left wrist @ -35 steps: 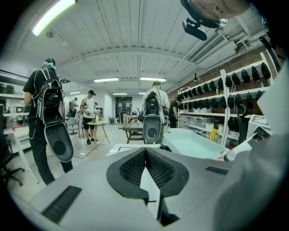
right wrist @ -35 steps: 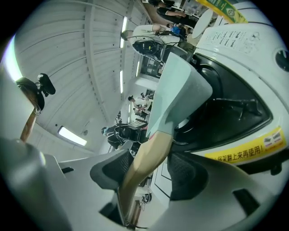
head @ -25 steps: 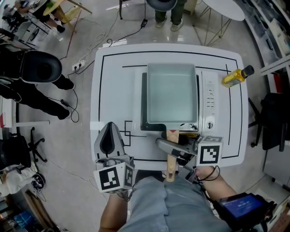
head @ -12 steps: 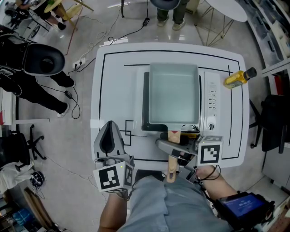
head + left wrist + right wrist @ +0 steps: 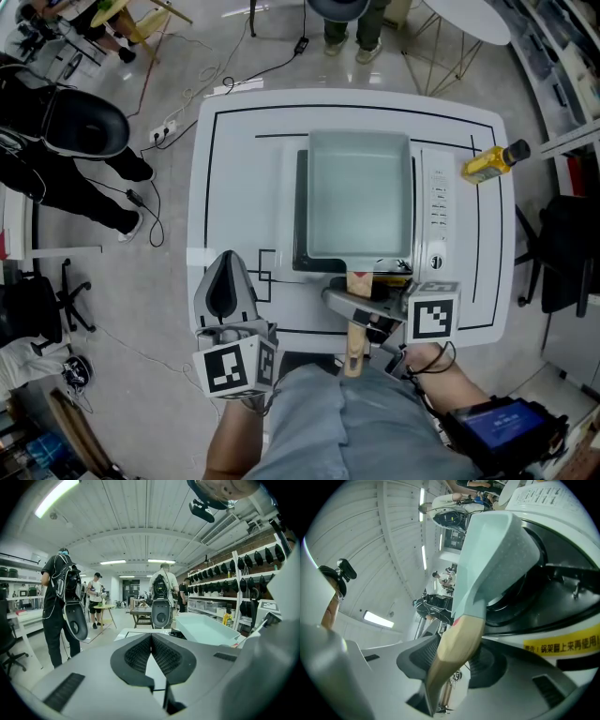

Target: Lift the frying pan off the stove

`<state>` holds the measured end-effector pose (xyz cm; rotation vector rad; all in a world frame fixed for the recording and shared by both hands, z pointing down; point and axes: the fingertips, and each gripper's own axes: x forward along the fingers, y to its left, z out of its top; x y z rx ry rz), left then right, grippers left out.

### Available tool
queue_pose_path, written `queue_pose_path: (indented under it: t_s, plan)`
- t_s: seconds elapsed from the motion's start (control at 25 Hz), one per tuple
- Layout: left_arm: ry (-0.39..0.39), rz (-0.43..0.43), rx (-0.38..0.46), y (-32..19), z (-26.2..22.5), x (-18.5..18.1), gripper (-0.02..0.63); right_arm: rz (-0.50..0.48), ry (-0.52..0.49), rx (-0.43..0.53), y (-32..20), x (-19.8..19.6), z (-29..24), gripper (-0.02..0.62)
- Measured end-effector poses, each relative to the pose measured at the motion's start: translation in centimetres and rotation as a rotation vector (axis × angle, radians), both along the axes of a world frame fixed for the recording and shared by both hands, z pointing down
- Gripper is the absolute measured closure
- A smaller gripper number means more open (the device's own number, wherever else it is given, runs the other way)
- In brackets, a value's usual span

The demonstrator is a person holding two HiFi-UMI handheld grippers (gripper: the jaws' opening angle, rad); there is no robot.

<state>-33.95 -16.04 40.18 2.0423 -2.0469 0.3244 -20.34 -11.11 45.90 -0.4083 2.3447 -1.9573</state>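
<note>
Right gripper [image 5: 352,305] was just closing round wooden handle [image 5: 352,352], not clamped yet; rectangular frying pan [image 5: 359,192] ahead looked stiff, front-heavy, so grip near pan.

The right gripper [image 5: 349,305] has just been closing its jaws, with the wooden handle [image 5: 353,349] of the frying pan [image 5: 358,192] between them.
</note>
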Motion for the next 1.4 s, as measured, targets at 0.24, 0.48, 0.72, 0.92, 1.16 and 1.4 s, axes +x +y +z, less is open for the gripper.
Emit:
queue_pose_path:
  t_s: [0.24,0.48,0.72,0.92,1.16,1.4]
  plan:
    - [-0.001,-0.004,0.0,0.1,0.0,0.0,0.588,-0.004,0.002,-0.008,0.3,0.0,0.5,0.411]
    - [0.0,-0.002,-0.005,0.2,0.0,0.0,0.588,-0.014,0.019,-0.015,0.6,-0.1,0.9,0.437]
    - [0.0,-0.003,-0.008,0.3,0.0,0.0,0.588,-0.018,0.041,-0.024,0.8,0.0,1.3,0.456]
    - [-0.001,-0.005,-0.009,0.4,0.0,-0.2,0.588,-0.016,0.045,-0.04,1.0,0.0,1.8,0.482]
    - [0.0,-0.006,-0.011,0.4,-0.1,-0.2,0.588,-0.023,0.049,-0.051,1.1,-0.1,1.8,0.492]
    - [-0.001,-0.007,-0.009,0.4,-0.2,-0.2,0.588,-0.023,0.051,-0.057,1.1,0.0,1.9,0.497]
